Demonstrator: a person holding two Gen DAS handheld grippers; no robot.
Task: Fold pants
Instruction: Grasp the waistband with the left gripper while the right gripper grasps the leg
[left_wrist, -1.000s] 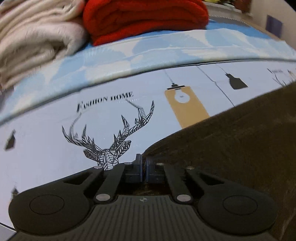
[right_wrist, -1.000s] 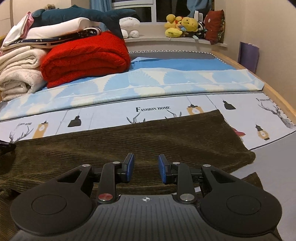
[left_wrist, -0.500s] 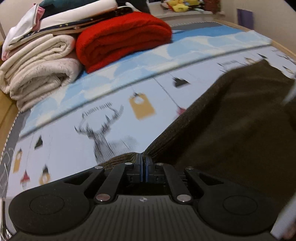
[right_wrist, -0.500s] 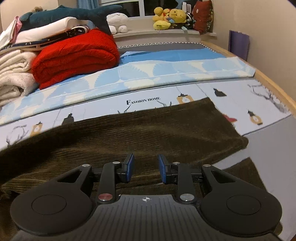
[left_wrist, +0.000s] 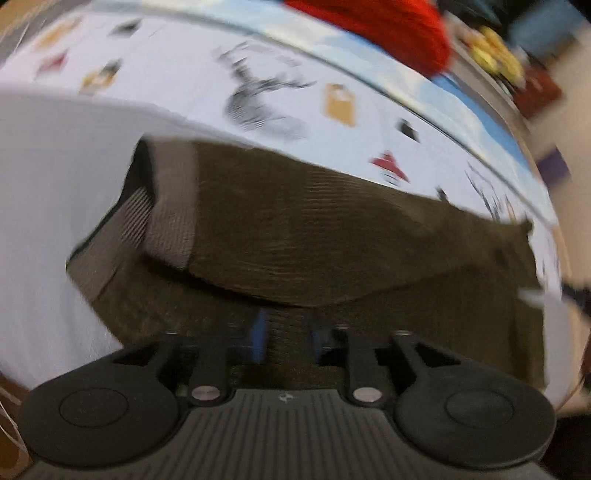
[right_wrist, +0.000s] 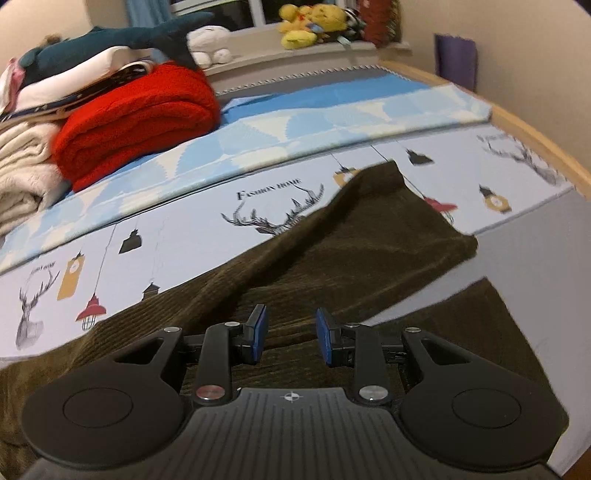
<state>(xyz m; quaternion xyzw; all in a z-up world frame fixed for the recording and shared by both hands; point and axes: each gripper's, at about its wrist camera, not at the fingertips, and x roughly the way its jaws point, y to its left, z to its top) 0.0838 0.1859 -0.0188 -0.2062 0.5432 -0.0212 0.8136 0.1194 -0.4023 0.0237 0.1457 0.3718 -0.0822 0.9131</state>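
The dark olive corduroy pants (right_wrist: 369, 240) lie on the bed sheet with one part laid back over the rest. In the blurred left wrist view, a folded layer of the pants (left_wrist: 332, 229) ends in a crease just ahead of my left gripper (left_wrist: 288, 336). Its jaws are opening. Fabric shows under the gap, but the blue pads (left_wrist: 258, 339) stand apart and press on nothing. My right gripper (right_wrist: 290, 336) hovers open over the near part of the pants, with nothing between its pads.
A printed sheet (right_wrist: 184, 229) with deer and lanterns covers the bed. A red blanket (right_wrist: 136, 122), cream blankets (right_wrist: 22, 177) and a shark plush (right_wrist: 147, 37) are stacked at the back left. Plush toys (right_wrist: 310, 22) sit on the sill. The wooden bed edge (right_wrist: 535, 136) runs along the right.
My left gripper swept across the bed while shut on the pants' edge, rolled, and now its jaws have parted over the folded fabric. My right gripper drifted slightly and stayed open.
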